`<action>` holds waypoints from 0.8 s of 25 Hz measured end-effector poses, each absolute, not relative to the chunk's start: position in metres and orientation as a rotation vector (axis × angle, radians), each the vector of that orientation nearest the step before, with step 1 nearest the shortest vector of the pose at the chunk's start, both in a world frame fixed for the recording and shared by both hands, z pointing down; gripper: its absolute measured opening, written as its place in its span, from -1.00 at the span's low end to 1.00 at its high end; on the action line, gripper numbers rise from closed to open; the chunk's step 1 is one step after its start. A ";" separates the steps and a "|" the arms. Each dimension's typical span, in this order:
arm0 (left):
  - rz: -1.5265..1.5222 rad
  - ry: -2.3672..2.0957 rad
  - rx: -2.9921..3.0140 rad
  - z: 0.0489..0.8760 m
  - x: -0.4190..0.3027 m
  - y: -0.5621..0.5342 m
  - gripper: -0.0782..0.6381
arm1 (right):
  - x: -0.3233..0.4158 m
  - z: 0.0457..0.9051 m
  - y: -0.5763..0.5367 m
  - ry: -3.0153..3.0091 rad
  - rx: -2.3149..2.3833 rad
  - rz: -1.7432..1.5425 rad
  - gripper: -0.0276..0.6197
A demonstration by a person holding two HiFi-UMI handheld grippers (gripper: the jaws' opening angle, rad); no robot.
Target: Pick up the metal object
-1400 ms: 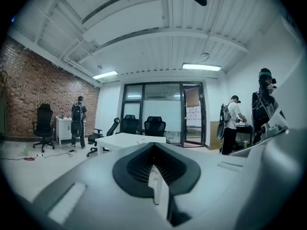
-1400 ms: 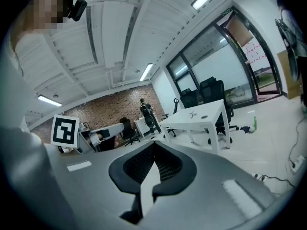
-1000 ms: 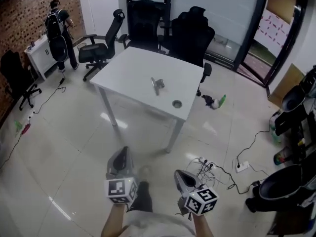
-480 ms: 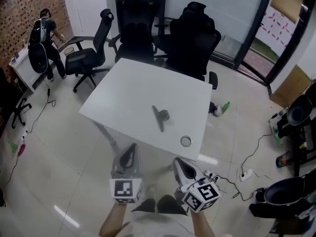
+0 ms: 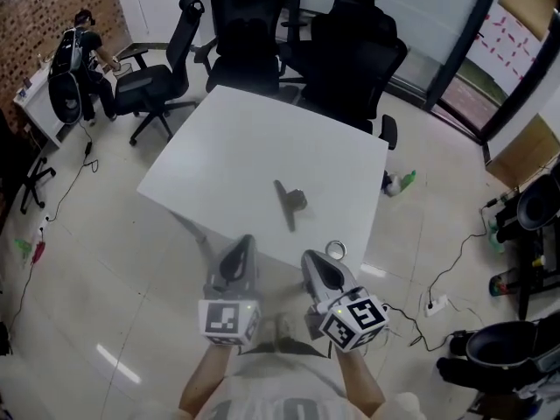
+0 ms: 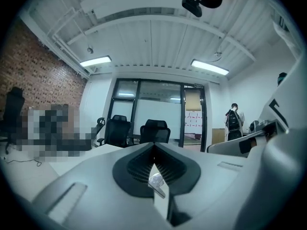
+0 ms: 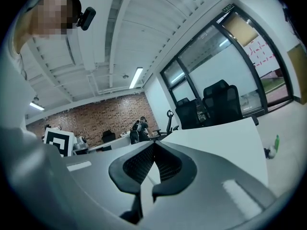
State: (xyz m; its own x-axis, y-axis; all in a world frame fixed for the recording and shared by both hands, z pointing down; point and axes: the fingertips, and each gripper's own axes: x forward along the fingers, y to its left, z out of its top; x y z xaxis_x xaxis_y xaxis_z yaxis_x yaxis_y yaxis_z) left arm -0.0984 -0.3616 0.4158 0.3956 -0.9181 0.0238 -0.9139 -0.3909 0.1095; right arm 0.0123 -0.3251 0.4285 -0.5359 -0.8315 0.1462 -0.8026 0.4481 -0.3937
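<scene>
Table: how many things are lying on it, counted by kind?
Metal object: 1
Small ring: 1
Total: 2

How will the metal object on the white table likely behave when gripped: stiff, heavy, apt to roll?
Probably stiff: the metal object is a solid-looking bar. Its side lump, lying flat on the table, should stop rolling. Off-centre weight may tilt it when gripped.
</scene>
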 end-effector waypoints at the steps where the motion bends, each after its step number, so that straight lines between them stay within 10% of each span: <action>1: -0.060 -1.667 2.532 0.416 -0.096 -0.366 -0.79 | 0.013 0.430 -0.331 2.620 -1.480 -0.653 -0.88; 9: 0.046 -1.662 2.509 0.442 -0.075 -0.400 -0.79 | 0.044 0.512 -0.424 2.671 -1.577 -0.736 -0.88; 14: 0.089 -1.644 2.484 0.458 -0.070 -0.418 -0.79 | 0.055 0.573 -0.483 2.624 -1.650 -0.937 -0.25; 20: 0.127 -1.640 2.509 0.464 -0.060 -0.432 -0.79 | 0.049 0.622 -0.516 2.659 -1.685 -1.113 -0.26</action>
